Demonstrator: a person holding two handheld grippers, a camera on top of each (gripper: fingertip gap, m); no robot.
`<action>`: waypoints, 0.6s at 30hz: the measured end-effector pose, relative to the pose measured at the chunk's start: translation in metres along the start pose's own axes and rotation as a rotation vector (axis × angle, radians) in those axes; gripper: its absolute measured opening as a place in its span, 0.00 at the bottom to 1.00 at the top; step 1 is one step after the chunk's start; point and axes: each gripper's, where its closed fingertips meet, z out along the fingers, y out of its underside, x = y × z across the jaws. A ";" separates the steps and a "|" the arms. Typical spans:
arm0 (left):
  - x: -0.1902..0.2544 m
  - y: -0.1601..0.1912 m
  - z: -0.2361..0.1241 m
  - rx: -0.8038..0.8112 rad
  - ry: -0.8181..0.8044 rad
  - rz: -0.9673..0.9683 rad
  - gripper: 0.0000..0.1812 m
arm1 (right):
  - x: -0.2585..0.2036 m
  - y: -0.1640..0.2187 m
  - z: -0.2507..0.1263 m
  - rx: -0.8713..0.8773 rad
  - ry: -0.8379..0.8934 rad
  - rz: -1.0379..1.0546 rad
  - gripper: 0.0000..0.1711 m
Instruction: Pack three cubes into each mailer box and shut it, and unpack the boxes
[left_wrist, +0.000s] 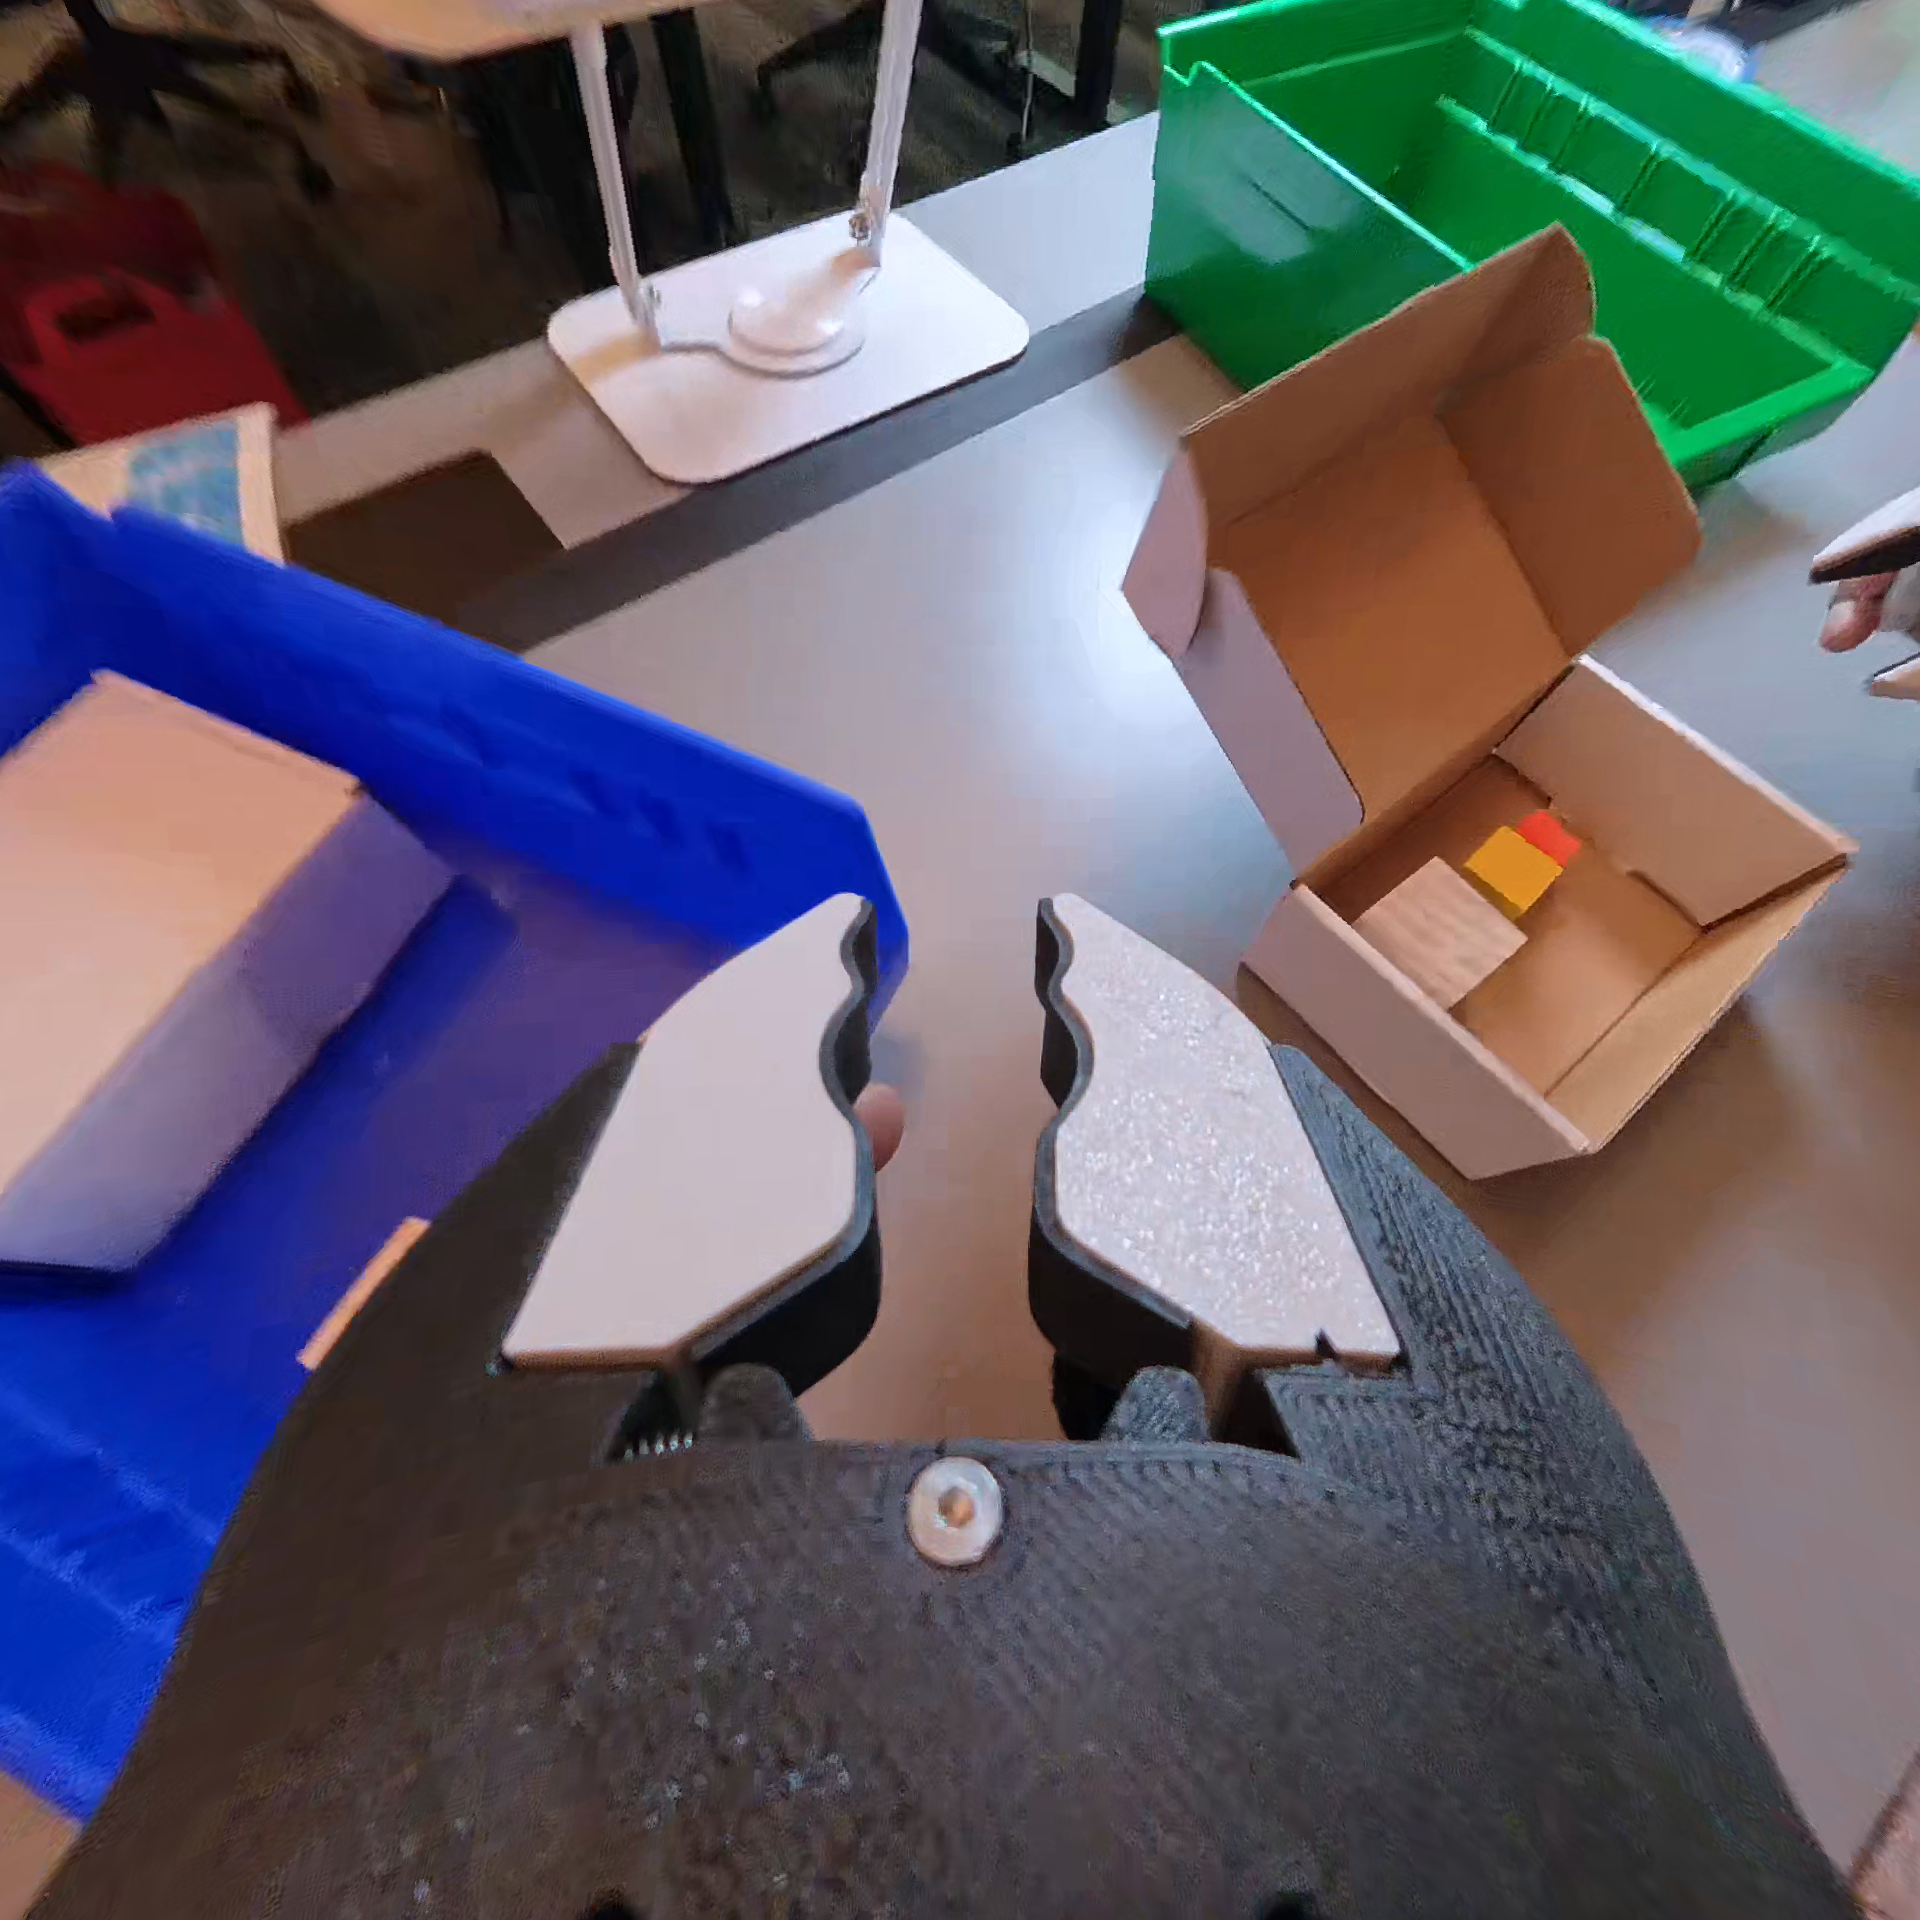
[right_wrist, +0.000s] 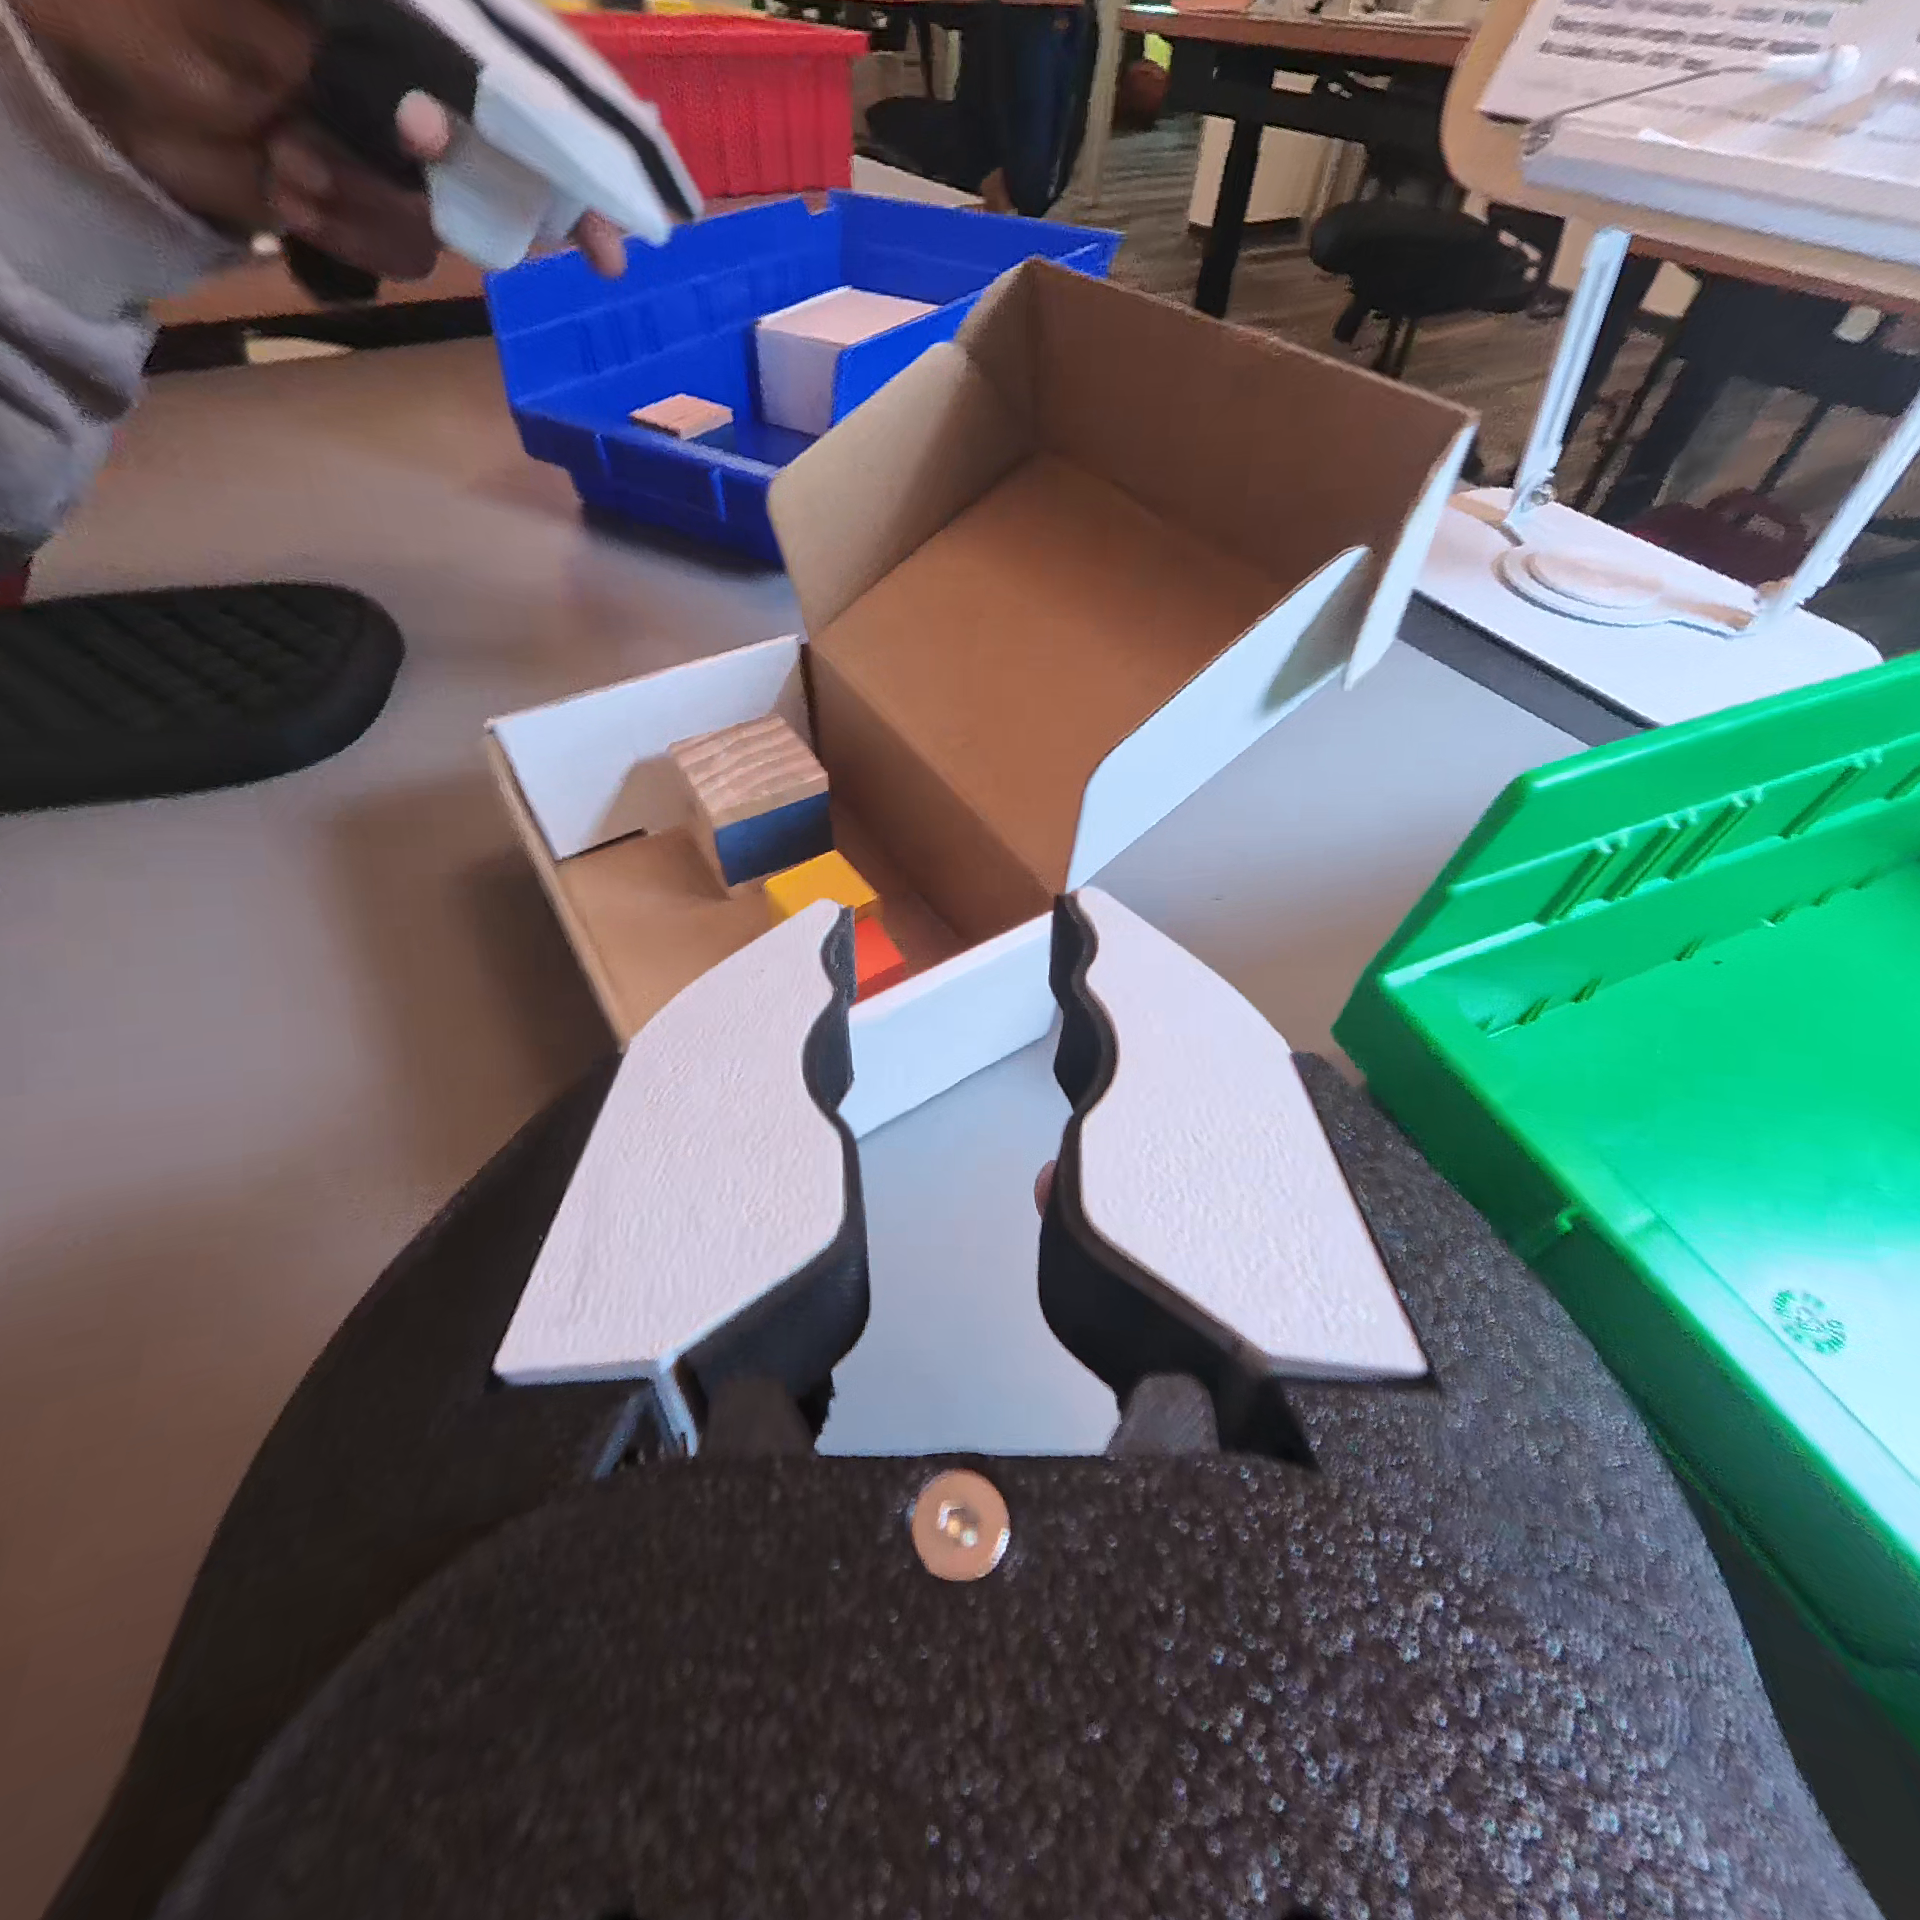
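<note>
Holding both grippers over the grey table, I take the open mailer box as my landmark. It is corrugated cardboard, white outside and brown inside, lid raised and side flaps spread. Inside lie three cubes in a row: a large wooden cube with visible grain and a blue side, a small yellow cube touching it, and a red cube beside the yellow one.

My right gripper sits just at the box's near wall, its white textured, wavy-edged fingers spread and holding nothing; the near white flap shows between them. My left gripper is well left of the box, fingers likewise spread and empty, next to the corner of the blue bin.

That blue plastic bin, left of the box, contains a closed white box and another wooden cube. A ribbed green bin stands just right of the box. Beyond the box stands a white stand base.
</note>
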 end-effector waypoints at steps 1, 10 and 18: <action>-0.002 0.003 0.001 0.014 0.035 -0.057 0.16 | 0.005 -0.004 0.003 0.003 0.016 0.026 0.21; 0.083 -0.014 0.072 0.132 0.383 -0.203 0.18 | 0.055 -0.020 0.035 -0.057 0.148 0.315 0.22; 0.115 -0.007 0.073 0.191 0.357 0.048 0.09 | 0.029 -0.028 0.040 0.025 0.150 0.100 0.06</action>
